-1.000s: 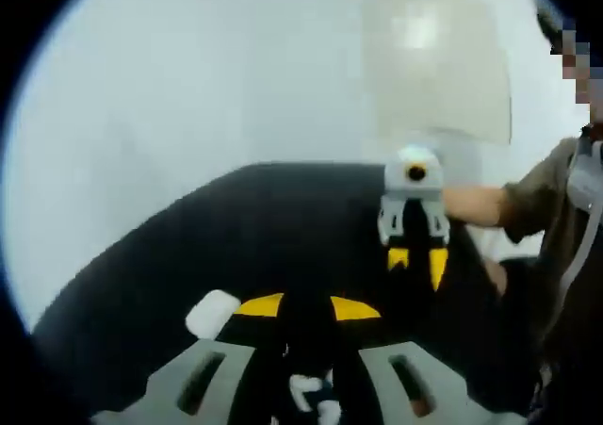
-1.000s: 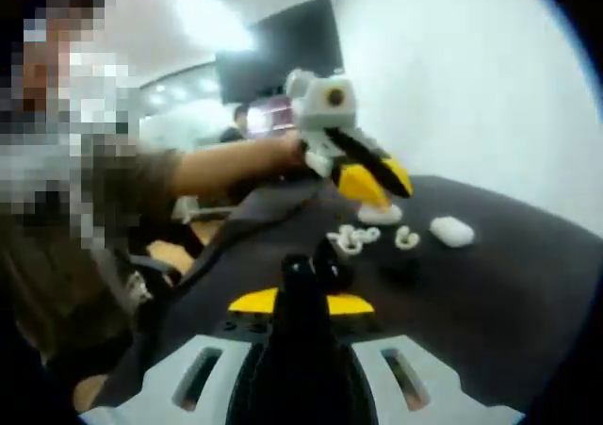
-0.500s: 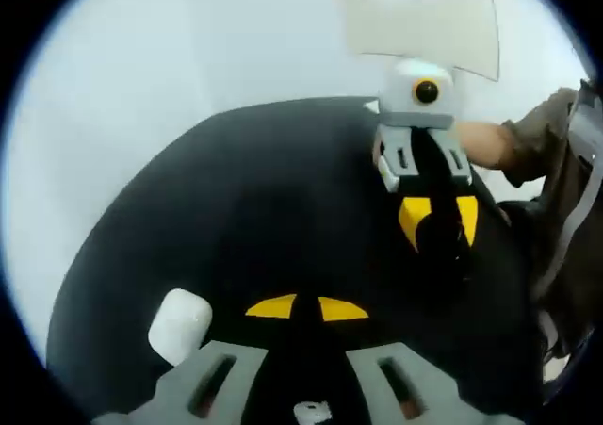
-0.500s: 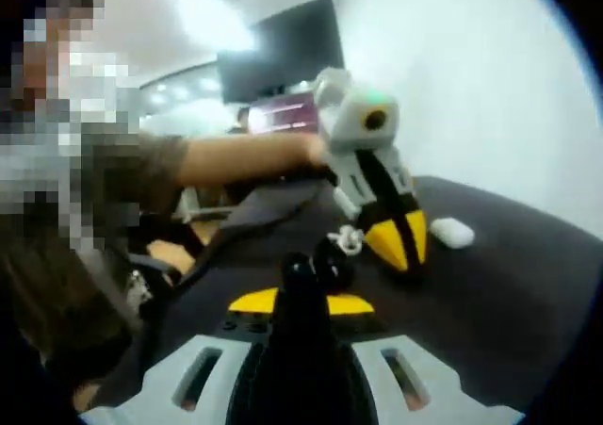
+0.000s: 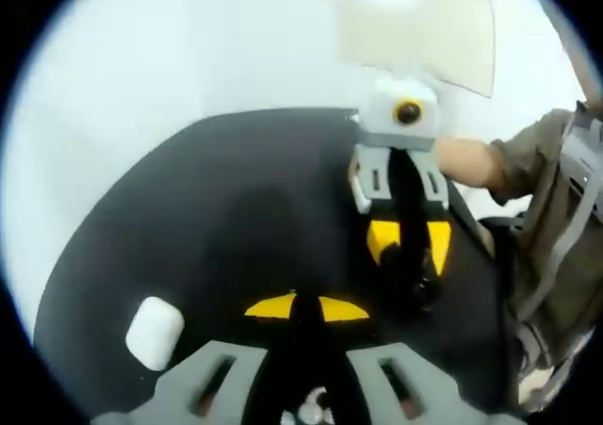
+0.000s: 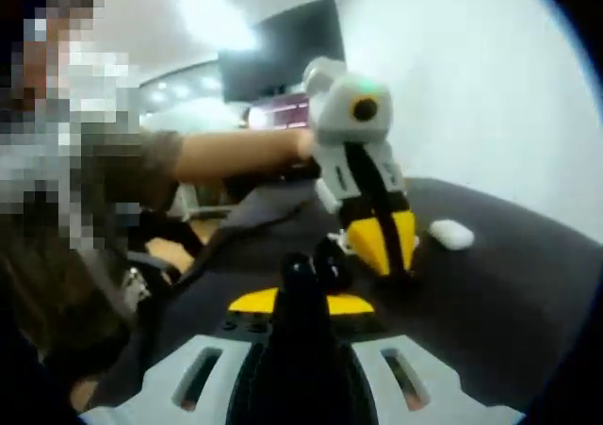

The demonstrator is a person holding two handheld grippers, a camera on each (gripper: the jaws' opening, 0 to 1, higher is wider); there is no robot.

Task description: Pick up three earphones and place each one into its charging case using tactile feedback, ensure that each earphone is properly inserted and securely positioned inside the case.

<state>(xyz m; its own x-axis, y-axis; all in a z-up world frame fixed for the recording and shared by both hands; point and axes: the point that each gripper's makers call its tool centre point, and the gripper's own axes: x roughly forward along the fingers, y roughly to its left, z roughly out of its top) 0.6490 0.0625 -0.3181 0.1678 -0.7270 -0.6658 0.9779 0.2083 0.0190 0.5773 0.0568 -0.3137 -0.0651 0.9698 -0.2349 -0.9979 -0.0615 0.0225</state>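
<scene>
Left gripper (image 6: 382,241) is pointing down at the black table (image 5: 207,218), yellow tips right at the surface, and from the right gripper view its jaws look pressed together or nearly so. Can't tell if there's an earphone between them, the tips hide whatever's there. In its own view you can see a small white bit (image 5: 309,412) down between the jaw bases, probably an earphone, but it's too blurry to call.

Right gripper (image 5: 407,260) is clamped shut on a small black thing (image 6: 330,263), rounded, poking up just past its tips. Could be a dark case or an earphone, honestly can't say which.

White case (image 5: 154,332) is lying flat on the table off to the side of the left gripper, closed as far as I can see. Same case shows in the right gripper view (image 6: 451,233), just beyond the left gripper.

My guess on handling: earphones are tiny, light, hard and slick, so they'll squirt out of a pinch if you squeeze the rounded head. Better to grab across the stem or the flatter sides, gentle pressure. The case is light too and will probably slide on that table when you push an earphone in, so it needs holding
</scene>
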